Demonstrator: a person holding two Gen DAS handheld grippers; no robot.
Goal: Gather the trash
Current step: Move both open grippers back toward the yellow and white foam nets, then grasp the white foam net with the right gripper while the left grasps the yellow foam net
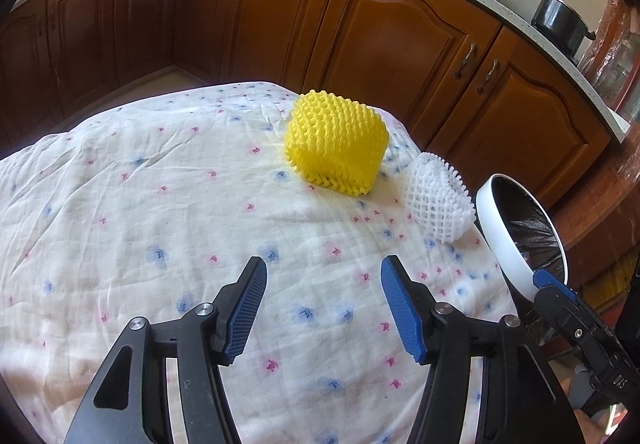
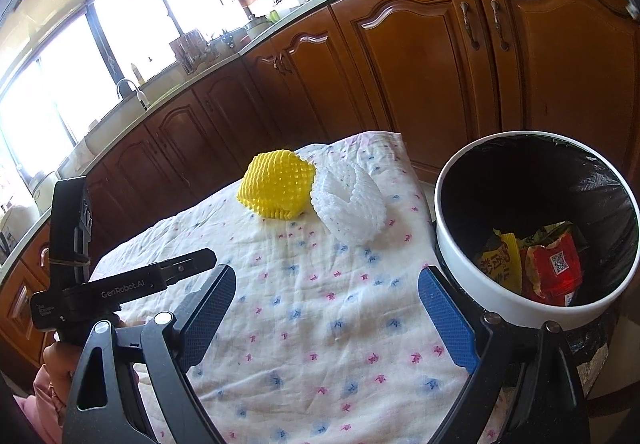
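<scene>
While both jaws gape empty, spiky yellow foam net (image 1: 337, 142) beside white lattice net (image 1: 439, 197)

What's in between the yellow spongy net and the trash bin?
The white foam net sits between the yellow foam net and the trash bin, on the flowered cloth. The right wrist view shows it best; the left wrist view agrees.

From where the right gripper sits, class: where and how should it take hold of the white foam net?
Probably grip the white foam net across its soft rounded body, coming from the near side. It lies low on the tablecloth, and the yellow foam net crowds its far-left side.
</scene>
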